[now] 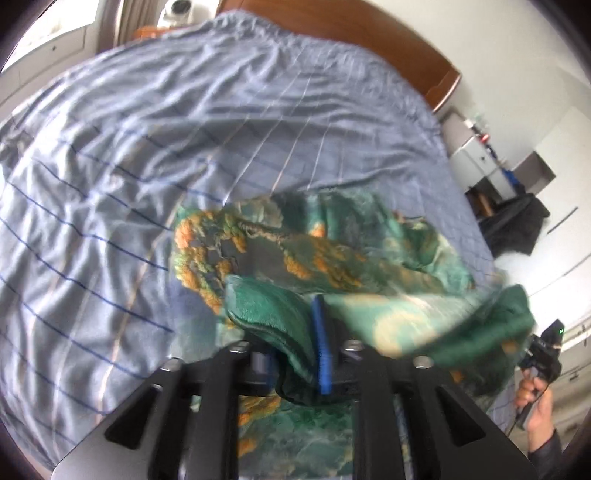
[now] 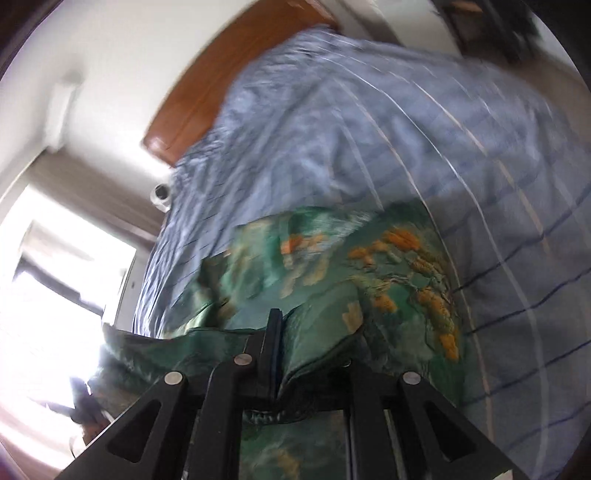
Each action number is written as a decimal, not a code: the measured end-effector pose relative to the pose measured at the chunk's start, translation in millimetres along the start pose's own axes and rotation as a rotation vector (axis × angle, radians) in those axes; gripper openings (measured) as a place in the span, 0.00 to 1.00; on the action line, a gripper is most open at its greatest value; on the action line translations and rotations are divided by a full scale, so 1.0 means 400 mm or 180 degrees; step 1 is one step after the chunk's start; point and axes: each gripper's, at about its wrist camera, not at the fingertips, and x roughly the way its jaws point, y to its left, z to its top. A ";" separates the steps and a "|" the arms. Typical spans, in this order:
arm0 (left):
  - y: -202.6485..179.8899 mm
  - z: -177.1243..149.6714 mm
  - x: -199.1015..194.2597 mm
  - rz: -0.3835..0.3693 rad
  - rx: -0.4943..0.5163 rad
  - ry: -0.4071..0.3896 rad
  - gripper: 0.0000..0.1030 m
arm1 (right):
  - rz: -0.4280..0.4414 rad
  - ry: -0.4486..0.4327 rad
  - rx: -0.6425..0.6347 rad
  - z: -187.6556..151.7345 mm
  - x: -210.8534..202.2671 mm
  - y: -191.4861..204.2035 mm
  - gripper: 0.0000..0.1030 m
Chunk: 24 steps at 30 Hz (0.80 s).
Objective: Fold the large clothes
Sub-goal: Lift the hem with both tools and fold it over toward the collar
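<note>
A green garment with orange and cream print [image 1: 295,251] hangs bunched above the blue striped bed [image 1: 147,147]. My left gripper [image 1: 314,314] is shut on a dark green edge of the garment, which drapes over its blue pad. In the right wrist view my right gripper [image 2: 275,321] is shut on another edge of the same garment [image 2: 369,266], and the cloth stretches from the jaws over the bed [image 2: 369,129]. The right gripper and the hand holding it also show in the left wrist view [image 1: 543,354] at the far right, behind the cloth.
A wooden headboard [image 1: 369,29] runs along the far side of the bed. A white round device [image 1: 179,7] sits beside it. Cabinets and a dark chair [image 1: 517,218] stand at the right. A bright window [image 2: 55,277] is at the left in the right wrist view.
</note>
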 end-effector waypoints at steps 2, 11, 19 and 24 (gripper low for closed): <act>0.006 0.006 0.011 -0.0092 -0.0039 0.0069 0.64 | 0.0075 0.0066 0.0288 -0.002 0.035 -0.034 0.22; 0.057 -0.002 -0.075 -0.0231 0.0339 0.0002 0.96 | 0.0587 -0.0140 0.0232 0.074 -0.048 -0.017 0.95; -0.020 -0.011 0.094 0.0141 0.0658 0.0242 0.37 | -0.0677 0.0325 -0.1179 -0.024 0.104 0.107 0.93; -0.080 -0.004 0.049 0.0555 0.0928 0.0134 0.10 | -0.1391 0.0100 -0.1756 -0.085 0.100 0.193 0.16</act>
